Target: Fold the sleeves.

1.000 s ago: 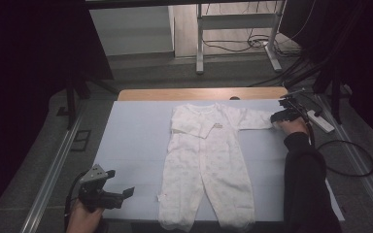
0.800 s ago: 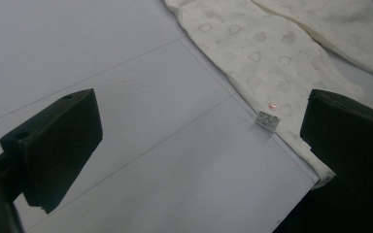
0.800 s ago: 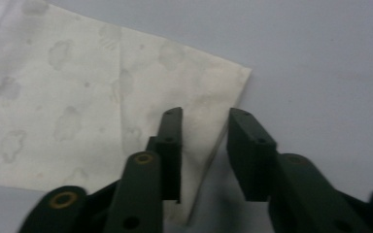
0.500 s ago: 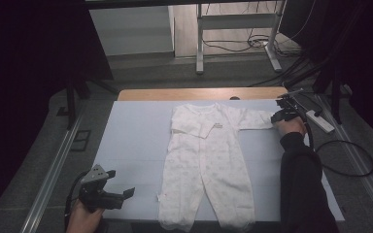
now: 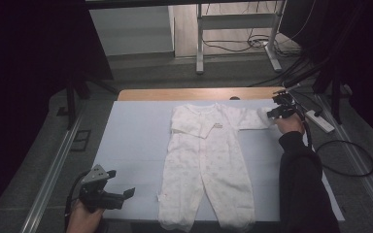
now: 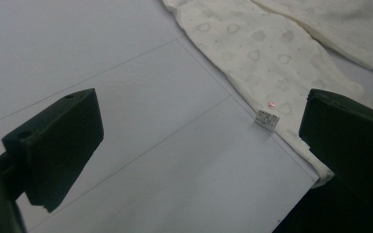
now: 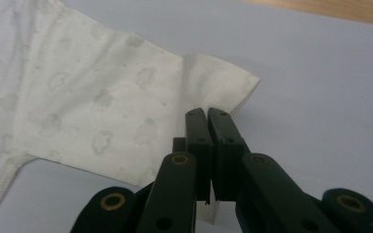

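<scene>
The room is dim and the sides of the high view are almost black. Soft light falls from above on the pale table, which looks bluish. The white baby suit is the brightest thing. Shadows are faint. In the gripper views the near black jaws look blurry and the pictures are a bit grainy.

A grey floor is seen beyond the table. Black cables are strewn around white metal desk legs. Dark curtains are hung at left.
</scene>
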The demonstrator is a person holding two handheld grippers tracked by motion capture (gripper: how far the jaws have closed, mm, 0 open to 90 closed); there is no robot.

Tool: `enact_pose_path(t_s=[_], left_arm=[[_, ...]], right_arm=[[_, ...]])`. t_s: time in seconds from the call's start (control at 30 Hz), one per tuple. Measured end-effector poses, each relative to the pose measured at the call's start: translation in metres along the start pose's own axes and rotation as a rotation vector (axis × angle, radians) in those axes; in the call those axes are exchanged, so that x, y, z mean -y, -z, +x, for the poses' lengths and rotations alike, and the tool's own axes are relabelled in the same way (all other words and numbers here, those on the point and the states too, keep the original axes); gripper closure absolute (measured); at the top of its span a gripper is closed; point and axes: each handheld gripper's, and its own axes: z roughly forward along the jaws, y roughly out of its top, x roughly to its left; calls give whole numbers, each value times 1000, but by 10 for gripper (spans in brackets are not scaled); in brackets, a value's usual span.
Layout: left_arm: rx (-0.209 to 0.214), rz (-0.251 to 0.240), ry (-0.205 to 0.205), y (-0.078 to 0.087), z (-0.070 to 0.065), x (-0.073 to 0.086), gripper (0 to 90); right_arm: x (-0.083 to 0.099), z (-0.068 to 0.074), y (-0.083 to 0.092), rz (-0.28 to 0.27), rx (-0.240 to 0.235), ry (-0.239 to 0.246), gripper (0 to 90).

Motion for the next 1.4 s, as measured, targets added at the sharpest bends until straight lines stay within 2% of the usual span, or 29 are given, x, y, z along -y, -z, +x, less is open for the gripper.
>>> enact_pose_path(t_s=[0.23, 0.33, 0.63, 0.7, 0.8, 0.97, 1.0, 1.17, 1.4], left_arm=[[0, -5, 0, 0, 0, 0, 21], [-1, -5, -3, 0, 0, 0, 21], [2, -7, 1, 0, 0, 0, 22], [2, -8, 1, 0, 0, 0, 22], [3, -6, 2, 0, 1, 0, 22], [3, -7, 4, 0, 1, 0, 22], [3, -7, 5, 0, 1, 0, 22], [3, -5, 4, 0, 1, 0, 22], [3, -5, 4, 0, 1, 0, 23]], right_arm=[[-4, 9, 13, -51, -31, 10, 869], [-7, 19, 18, -69, -43, 32, 868], [-13, 41, 23, -97, -88, 71, 869], [-14, 47, 24, -110, -113, 73, 869], [-15, 51, 24, -115, -127, 74, 869], [-17, 64, 25, -129, -152, 99, 869], [-18, 69, 25, -134, -169, 106, 869], [-19, 81, 23, -129, -185, 139, 869], [-17, 101, 10, -96, -191, 192, 869]])
